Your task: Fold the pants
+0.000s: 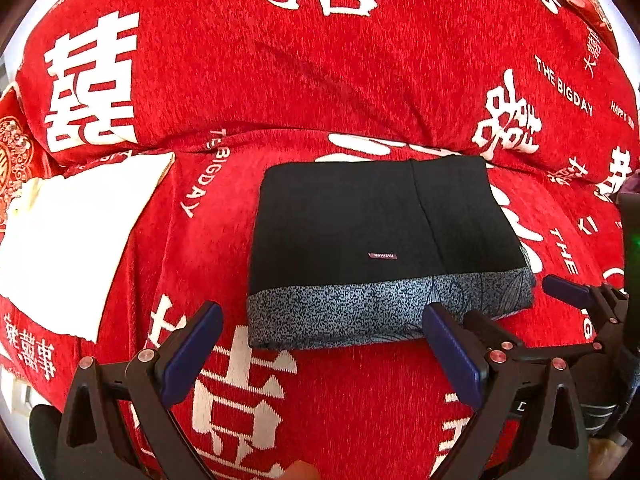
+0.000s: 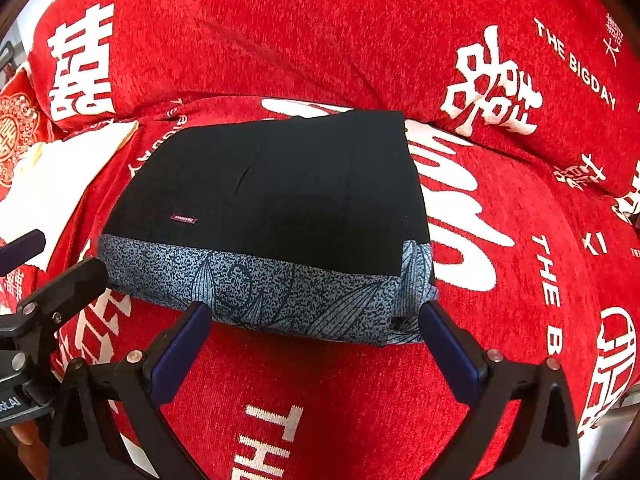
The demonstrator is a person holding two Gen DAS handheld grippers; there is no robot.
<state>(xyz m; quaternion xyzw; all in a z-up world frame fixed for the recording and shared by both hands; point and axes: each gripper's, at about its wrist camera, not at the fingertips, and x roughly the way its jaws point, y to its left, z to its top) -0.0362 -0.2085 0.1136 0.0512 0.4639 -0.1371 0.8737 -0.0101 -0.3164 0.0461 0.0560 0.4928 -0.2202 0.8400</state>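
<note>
The black pants (image 1: 360, 224) lie folded into a compact rectangle on the red sofa seat, with a grey patterned band (image 1: 360, 312) along the near edge and a small label on top. They also show in the right wrist view (image 2: 280, 200). My left gripper (image 1: 324, 320) is open and empty, just in front of the near edge. My right gripper (image 2: 316, 320) is open and empty, its fingers flanking the near right corner of the band (image 2: 304, 300) without holding it. The right gripper's fingers (image 1: 568, 292) show at the right of the left wrist view.
A red sofa cover (image 1: 320, 80) with white characters covers seat and backrest. A white cloth (image 1: 68, 248) lies on the seat left of the pants, also in the right wrist view (image 2: 48, 184). The left gripper's finger (image 2: 24, 248) shows at the left edge.
</note>
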